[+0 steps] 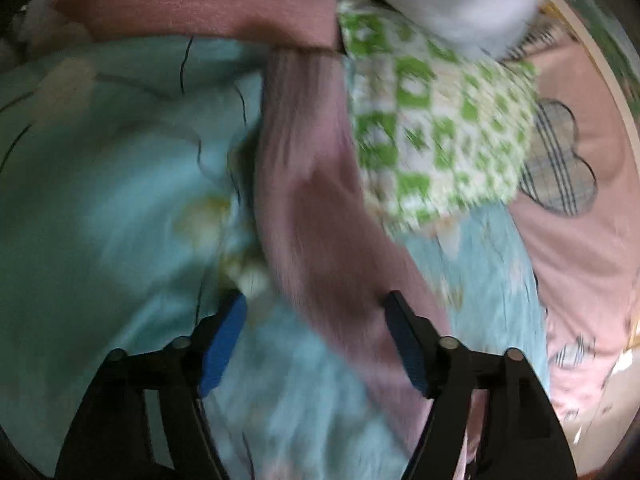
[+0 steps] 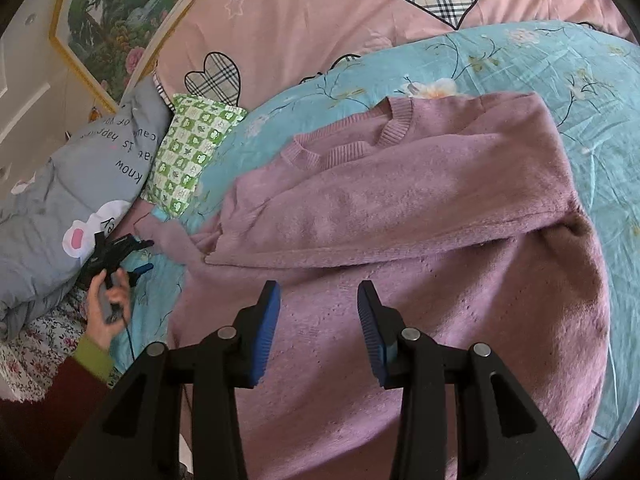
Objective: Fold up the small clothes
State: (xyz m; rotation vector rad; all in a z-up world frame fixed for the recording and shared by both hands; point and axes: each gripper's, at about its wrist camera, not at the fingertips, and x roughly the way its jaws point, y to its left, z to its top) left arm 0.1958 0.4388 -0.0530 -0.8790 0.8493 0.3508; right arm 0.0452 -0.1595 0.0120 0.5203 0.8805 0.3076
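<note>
Sweater: pink knit sweater (image 2: 400, 240) lies flat on the teal floral sheet (image 2: 560, 80), mid-bed, neckline pointing away from the right cam. One sleeve is folded across the chest; its cuff end sits near the body's left edge in the right wrist view.
Other sleeve: runs out to the left toward the green pillow; in the blurry left wrist view it shows as a pink band (image 1: 304, 184) crossing the sheet (image 1: 100, 200).
Right claw: right gripper (image 2: 319, 300) hovers over the sweater's lower body w/ blue pads (image 2: 266, 328) parted, nothing between them. Can't tell if it touches the knit.
Left claw: left gripper (image 2: 146, 256) is seen in the right cam, held by the left hand (image 2: 106, 304) at the sheet's left edge, just beside the stretched sleeve's tip. In its own cam, left gripper (image 1: 316, 304) has fingers spread wide, pink sleeve passing btwn them, not clamped. Heavy motion blur there.
Around: green checked pillow (image 2: 192, 152) sits just past the sleeve end, leaning on a grey quilt (image 2: 80, 184) w/ printed text. Same pillow (image 1: 436, 120) top right in left cam.
Under it all: pink bedcover (image 2: 300, 20) w/ plaid hearts lies beyond the teal sheet.
Edge: framed landscape picture (image 2: 116, 20) stands by the bed, top left.
Containers: none to be seen.
</note>
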